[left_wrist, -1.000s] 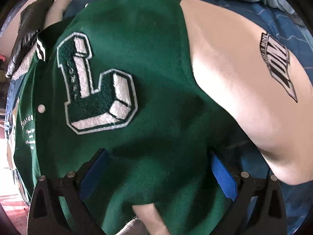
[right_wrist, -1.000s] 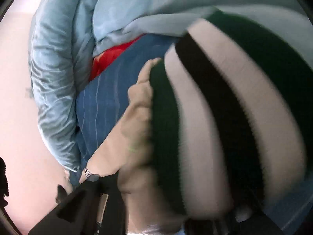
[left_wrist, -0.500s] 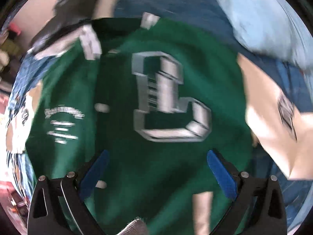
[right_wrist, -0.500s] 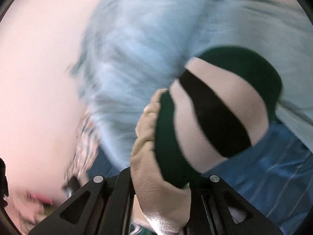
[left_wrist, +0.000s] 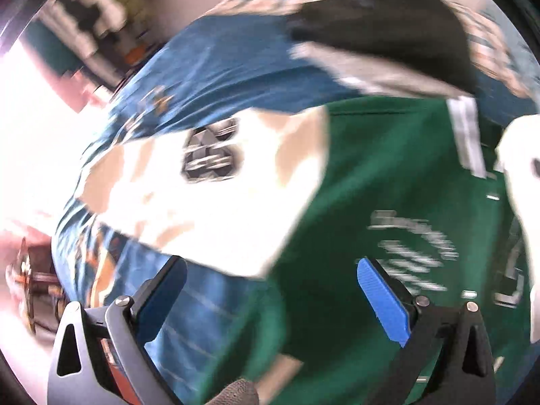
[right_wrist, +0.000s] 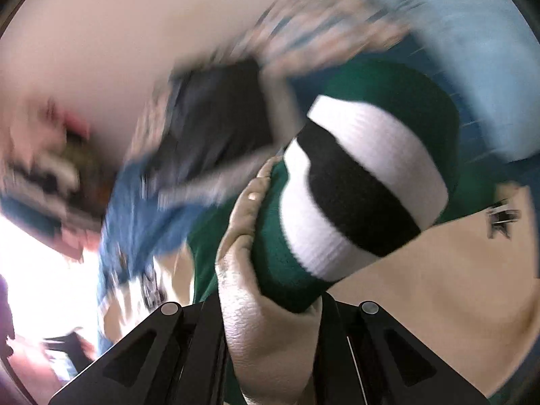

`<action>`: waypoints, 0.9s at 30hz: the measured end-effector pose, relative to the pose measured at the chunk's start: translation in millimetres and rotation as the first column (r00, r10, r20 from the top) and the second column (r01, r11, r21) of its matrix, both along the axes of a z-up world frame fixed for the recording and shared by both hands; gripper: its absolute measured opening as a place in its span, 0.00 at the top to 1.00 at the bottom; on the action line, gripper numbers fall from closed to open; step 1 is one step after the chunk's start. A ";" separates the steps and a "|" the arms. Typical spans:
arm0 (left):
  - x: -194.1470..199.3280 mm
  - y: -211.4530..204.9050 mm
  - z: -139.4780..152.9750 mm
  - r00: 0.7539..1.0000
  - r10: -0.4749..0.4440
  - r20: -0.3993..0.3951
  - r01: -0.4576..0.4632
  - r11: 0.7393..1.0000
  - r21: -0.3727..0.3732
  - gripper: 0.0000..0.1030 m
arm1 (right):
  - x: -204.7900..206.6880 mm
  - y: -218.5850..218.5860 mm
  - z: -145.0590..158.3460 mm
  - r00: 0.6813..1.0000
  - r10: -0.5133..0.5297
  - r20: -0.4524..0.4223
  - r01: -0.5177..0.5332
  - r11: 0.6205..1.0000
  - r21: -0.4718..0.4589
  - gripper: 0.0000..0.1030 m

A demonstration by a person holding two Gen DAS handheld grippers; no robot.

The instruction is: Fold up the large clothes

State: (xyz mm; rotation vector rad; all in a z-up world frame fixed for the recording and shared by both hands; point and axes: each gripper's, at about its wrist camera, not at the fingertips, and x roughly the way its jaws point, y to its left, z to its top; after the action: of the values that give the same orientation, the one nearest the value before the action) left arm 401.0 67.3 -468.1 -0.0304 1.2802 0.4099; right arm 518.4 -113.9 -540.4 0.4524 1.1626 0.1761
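- My left gripper is wide open — nothing between its blue pads.
- My right gripper pinches the striped cuff, mid-frame.
- The green jacket fills the right side; its white writing is too blurry to read.

The left black plastic two-finger gripper carried ribbed blue pads and round silver screws. The right matte black gripper showed triangular cut-outs and silver screws.
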 end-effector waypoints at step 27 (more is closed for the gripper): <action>27.4 -36.8 -5.3 0.984 -0.178 -0.015 0.177 0.984 -0.010 0.00 | -127.8 -175.9 -178.3 0.760 -0.438 -0.481 0.430 0.893 -0.134 0.98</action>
State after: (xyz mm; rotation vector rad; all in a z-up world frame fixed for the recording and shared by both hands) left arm 428.4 30.6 -473.4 0.0792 1.2882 0.2514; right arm 390.6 -289.8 -718.7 0.7740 1.5302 -0.3844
